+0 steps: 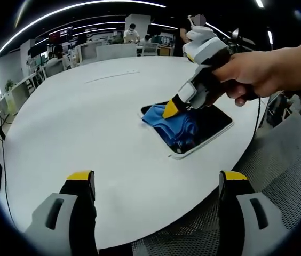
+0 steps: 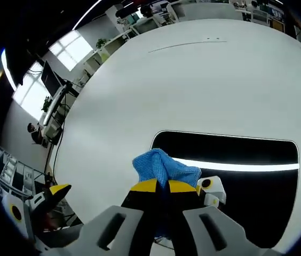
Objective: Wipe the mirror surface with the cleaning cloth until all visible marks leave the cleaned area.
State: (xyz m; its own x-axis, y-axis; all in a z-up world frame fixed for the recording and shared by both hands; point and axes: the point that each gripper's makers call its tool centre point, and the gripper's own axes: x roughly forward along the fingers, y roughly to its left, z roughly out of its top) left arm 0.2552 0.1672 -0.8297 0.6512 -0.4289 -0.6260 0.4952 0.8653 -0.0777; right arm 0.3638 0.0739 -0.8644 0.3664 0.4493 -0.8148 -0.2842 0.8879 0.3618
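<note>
The right claw (image 2: pixel 163 186) is clenched on the blue cleaning cloth (image 2: pixel 164 166), its tips hiding the cloth's lower part, pressed at the near-left end of the mirror (image 2: pixel 246 154). Marks on the dark glass are hard to make out. The left claw (image 1: pixel 158 180) hangs released above the white bench (image 1: pixel 102 122). A mesh chair (image 1: pixel 278 160) stands just beside the bench edge.
</note>
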